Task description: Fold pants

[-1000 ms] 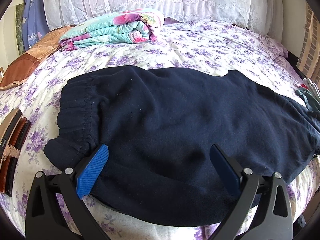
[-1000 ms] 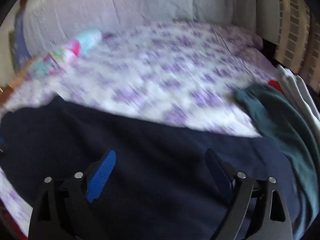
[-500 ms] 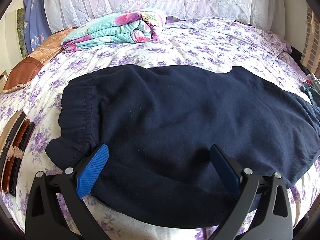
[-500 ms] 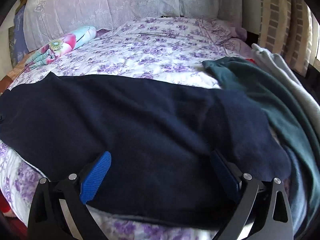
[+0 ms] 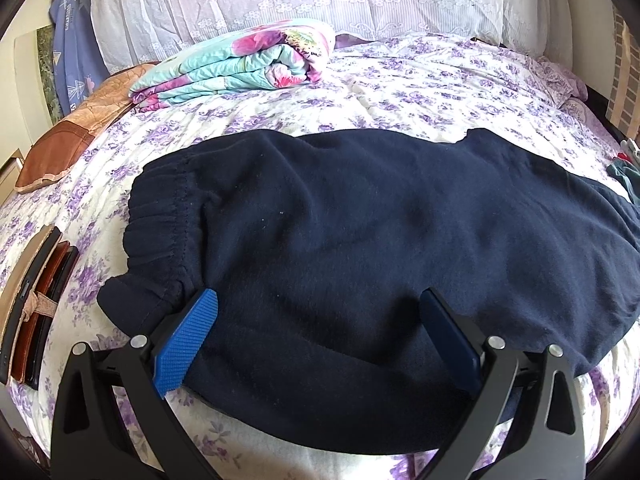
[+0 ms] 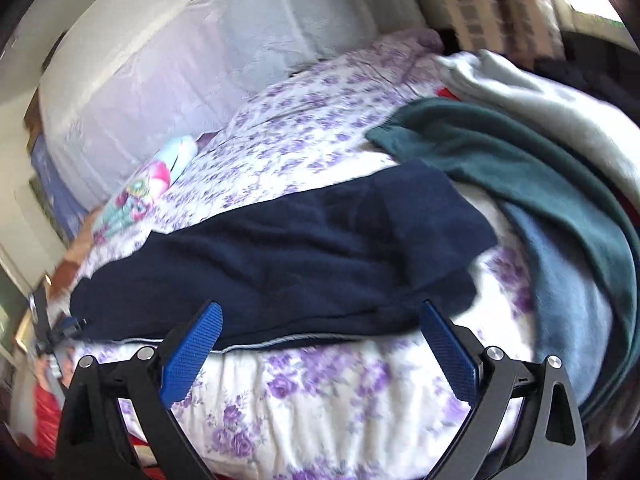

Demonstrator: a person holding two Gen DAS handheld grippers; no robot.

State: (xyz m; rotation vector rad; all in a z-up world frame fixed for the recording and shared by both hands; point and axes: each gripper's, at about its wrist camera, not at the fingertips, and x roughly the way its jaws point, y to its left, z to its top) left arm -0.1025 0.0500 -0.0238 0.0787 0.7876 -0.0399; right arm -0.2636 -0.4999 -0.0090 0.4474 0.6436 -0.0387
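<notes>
The dark navy fleece pants [image 5: 360, 240] lie flat on the purple-flowered bedsheet [image 5: 420, 92], long axis left to right across the frame. The left gripper [image 5: 318, 334], jaws apart, hovers at the waistband end; the right gripper [image 6: 320, 344], also apart, is near the cuffs.

The bed [image 5: 400, 92] is carrying the navy pants [image 5: 380, 232] spread flat across it. Beyond the pants, a folded floral quilt [image 5: 240, 64] is lying.

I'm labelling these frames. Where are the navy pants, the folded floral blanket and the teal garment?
navy pants [image 5: 360, 232], left wrist view, middle of the fabric.
folded floral blanket [image 5: 240, 64], left wrist view, top layer.
teal garment [image 6: 500, 152], right wrist view, upper flat part.
</notes>
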